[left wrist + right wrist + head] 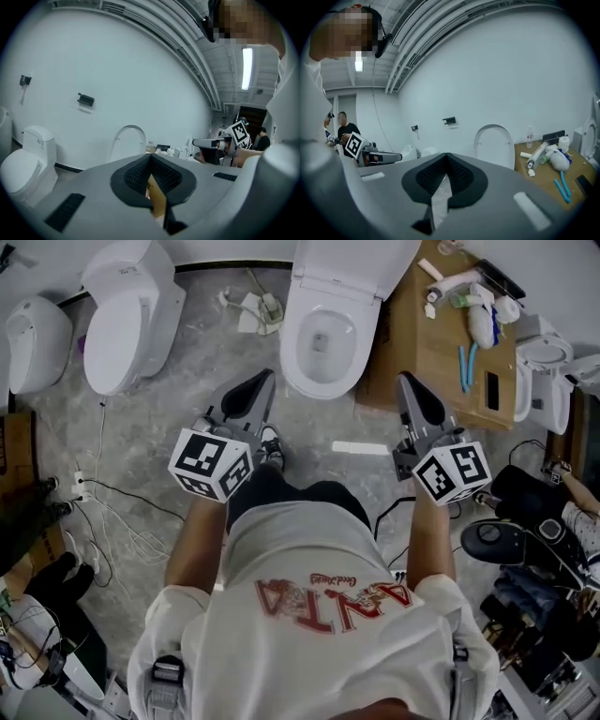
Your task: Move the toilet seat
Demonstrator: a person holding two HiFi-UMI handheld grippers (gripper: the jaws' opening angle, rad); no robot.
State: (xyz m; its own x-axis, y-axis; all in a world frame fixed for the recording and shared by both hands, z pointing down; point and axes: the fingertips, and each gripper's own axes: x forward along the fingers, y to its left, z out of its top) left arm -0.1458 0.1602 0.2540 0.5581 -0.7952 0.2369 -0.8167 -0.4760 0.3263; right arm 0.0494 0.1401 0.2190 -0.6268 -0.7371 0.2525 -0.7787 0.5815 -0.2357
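Both sets of jaws are shut tight, folks, pads pressed together with nothing between them: the left gripper (265, 381) (150, 157) and the right gripper (405, 381) (446, 156) are both empty. The toilet (298, 371) stands dead ahead against the wall, and the two grippers flank its bowl. The left one's tip sits just off the bowl's front left, the right one's tip off its right side, and neither touches it. The toilet seat (291, 338) looks to lie flat on the bowl. From above it is hard to separate from the rim. The lid (352, 263) (126, 140) (493, 143) stands raised against the wall behind it. Left of the toilet sits a second toilet (131, 320) (26, 166) with its lid down. Right of the toilet is a brown table (412, 343) (543, 176) strewn with bottles and tubes (469, 296). Cables (112, 517) trail over the floor well to the toilet's left. Each gripper camera catches the other gripper out to its side, marker cube and all, both pointing toward the toilet wall.
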